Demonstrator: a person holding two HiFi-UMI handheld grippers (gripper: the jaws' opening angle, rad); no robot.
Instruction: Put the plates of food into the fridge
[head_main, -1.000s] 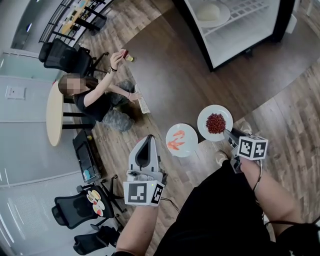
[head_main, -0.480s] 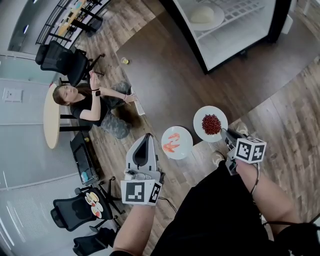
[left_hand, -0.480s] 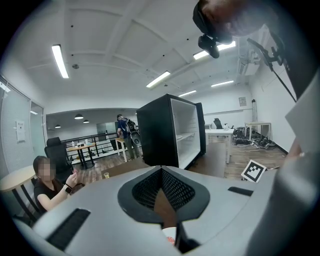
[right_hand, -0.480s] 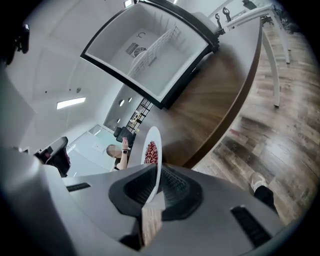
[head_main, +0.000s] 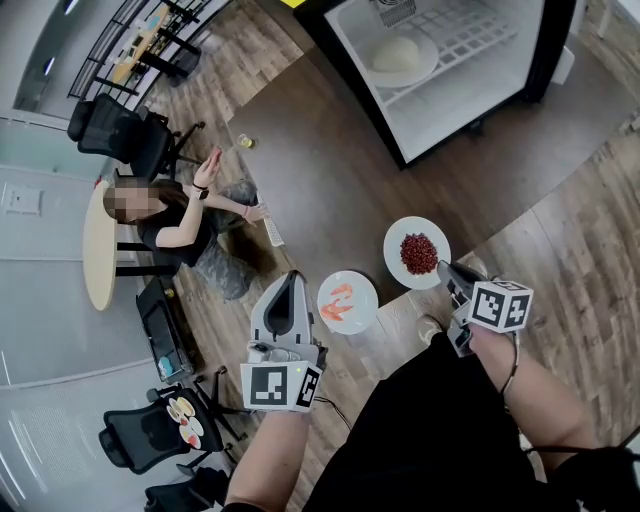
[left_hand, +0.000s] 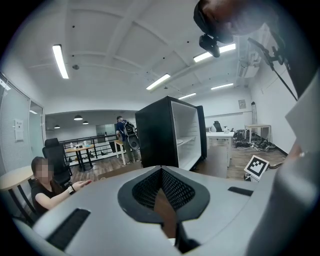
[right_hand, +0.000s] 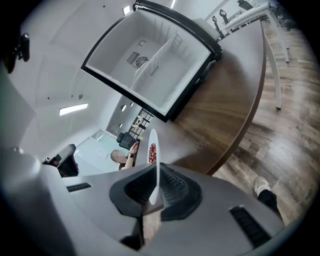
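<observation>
Where plank floor (head_main: 590, 230) borders brown table (head_main: 340, 180), a fridge (head_main: 450, 100) stands open.

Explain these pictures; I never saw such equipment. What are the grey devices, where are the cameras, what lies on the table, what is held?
A person holds a two-jaw gripper in each hand. One camera sits on the person's head, looking down; the other two ride on the grippers. The right gripper holds a plate of red food by the rim; its jaws have just been closing on it. The left gripper is shut and empty. A plate of shrimp lies on the table, near an open fridge.
</observation>
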